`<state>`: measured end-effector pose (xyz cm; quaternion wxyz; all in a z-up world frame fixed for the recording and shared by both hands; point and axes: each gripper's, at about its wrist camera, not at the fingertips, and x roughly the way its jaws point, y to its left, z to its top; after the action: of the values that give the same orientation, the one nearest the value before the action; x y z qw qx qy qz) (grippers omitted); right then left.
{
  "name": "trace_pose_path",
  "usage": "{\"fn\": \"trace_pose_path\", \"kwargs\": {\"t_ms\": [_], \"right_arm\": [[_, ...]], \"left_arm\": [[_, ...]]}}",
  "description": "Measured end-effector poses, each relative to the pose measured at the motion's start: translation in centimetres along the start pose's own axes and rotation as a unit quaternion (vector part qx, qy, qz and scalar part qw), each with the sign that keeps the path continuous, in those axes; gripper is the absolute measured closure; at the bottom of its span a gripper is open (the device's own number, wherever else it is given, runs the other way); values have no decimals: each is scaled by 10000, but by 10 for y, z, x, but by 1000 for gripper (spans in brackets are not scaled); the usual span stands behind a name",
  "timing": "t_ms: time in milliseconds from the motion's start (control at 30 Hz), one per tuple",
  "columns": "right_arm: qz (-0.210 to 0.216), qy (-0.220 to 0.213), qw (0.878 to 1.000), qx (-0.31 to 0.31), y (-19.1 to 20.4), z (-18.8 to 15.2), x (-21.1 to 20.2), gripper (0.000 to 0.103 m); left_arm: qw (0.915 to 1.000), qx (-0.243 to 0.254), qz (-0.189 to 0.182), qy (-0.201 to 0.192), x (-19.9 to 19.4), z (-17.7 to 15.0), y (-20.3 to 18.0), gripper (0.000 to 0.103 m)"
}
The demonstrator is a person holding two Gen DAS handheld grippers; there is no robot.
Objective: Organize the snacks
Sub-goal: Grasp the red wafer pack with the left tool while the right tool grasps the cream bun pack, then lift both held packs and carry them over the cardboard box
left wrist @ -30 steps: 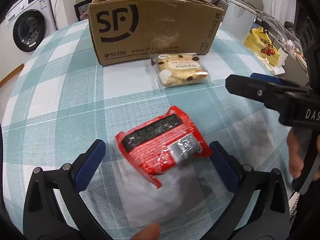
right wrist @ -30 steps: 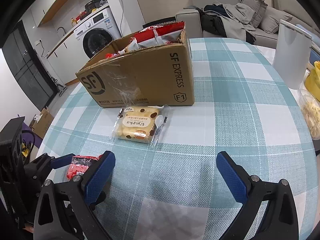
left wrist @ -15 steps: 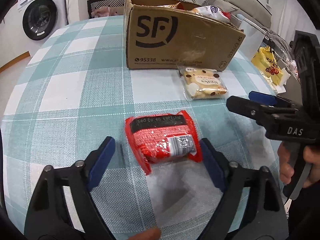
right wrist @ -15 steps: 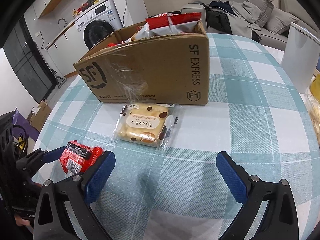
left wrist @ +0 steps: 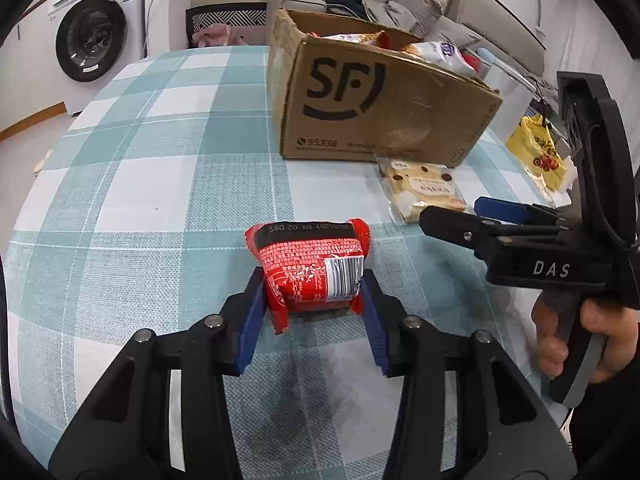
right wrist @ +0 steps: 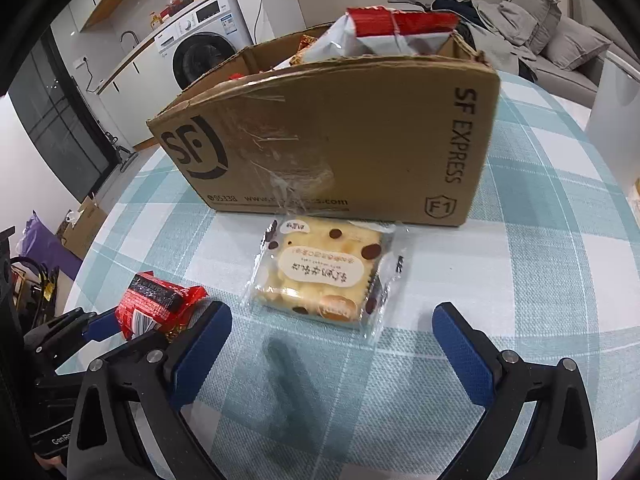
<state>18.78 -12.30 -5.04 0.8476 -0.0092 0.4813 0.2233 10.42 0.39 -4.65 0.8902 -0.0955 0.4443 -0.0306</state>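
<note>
A: The left hand-held gripper was spread wide a second ago; now its jaws are closing, blue pads pressed into both sides of the red pack on the bench.

B: And the right hand-held gripper?

A: Spread, empty, nearer the cake packet at its twelve o'clock. The box lies beyond; I'd judge both snacks go there next.
</note>
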Motion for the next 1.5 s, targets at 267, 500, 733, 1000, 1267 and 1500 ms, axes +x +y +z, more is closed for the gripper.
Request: {"fn": "trace_pose_path", "kwargs": {"t_ms": [267, 500, 733, 1000, 1267, 1500], "right_arm": [[-193, -16, 9997, -173, 19, 9, 15, 1], [-413, -11, 9985, -362, 36, 13, 26, 3], [-793, -40, 9950, -613, 48, 11, 33, 13], [-745, -164, 9953, -599, 41, 4, 24, 37], [-448, -244, 9980, -360, 26, -4, 10, 41], [-219, -413, 9985, -298, 20, -19, -17, 41]], "left_arm": [[9999, -131, 71, -72, 2, 4, 13, 61], [9996, -208, 141, -127, 5, 8, 18, 61], [9995, -225, 164, -149, 5, 9, 17, 61], [9994, -238, 177, -156, 5, 9, 16, 61], [9994, -206, 233, -176, 4, 9, 14, 61], [9992, -227, 220, -253, -4, 8, 12, 62]]}}
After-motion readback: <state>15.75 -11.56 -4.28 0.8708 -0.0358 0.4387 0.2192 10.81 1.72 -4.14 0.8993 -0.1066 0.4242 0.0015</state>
